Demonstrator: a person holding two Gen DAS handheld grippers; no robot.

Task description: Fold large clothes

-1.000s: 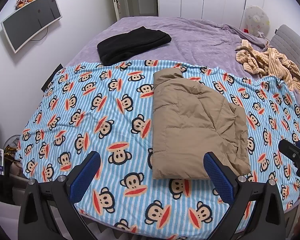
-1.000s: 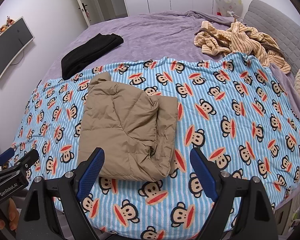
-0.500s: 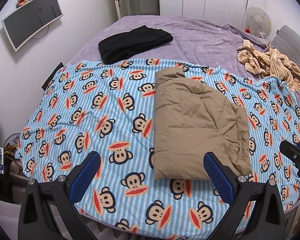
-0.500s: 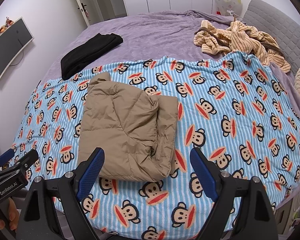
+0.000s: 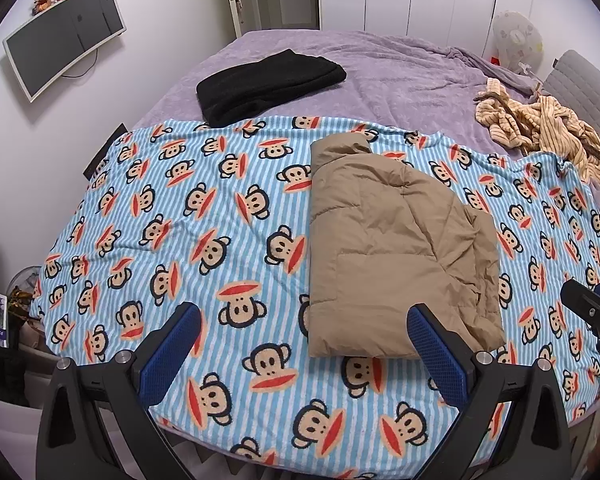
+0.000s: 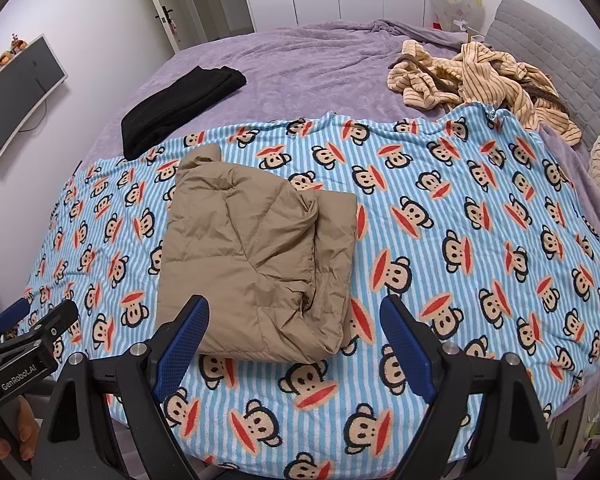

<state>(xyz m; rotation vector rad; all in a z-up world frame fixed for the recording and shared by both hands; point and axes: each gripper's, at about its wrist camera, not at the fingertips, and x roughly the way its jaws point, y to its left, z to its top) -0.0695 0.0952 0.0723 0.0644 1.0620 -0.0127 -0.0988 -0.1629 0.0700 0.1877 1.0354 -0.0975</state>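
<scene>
While both grippers hover spread and empty over the bed's [image 5: 380, 60] near edge, the folded jacket [image 5: 392, 256] lies lengthwise toward 12 o'clock, at 1 o'clock of the left gripper [image 5: 304, 344] and 11 o'clock of the right gripper [image 6: 294, 342], about equally near.

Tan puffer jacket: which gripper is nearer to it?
Right, marginally. The right gripper hangs over the tan puffer jacket's near edge; the left gripper hangs off its near-left corner. Both open.

Left gripper [image 5: 300, 354] and right gripper [image 6: 296, 344] side by side, jaws wide apart, both empty, angled downward
</scene>
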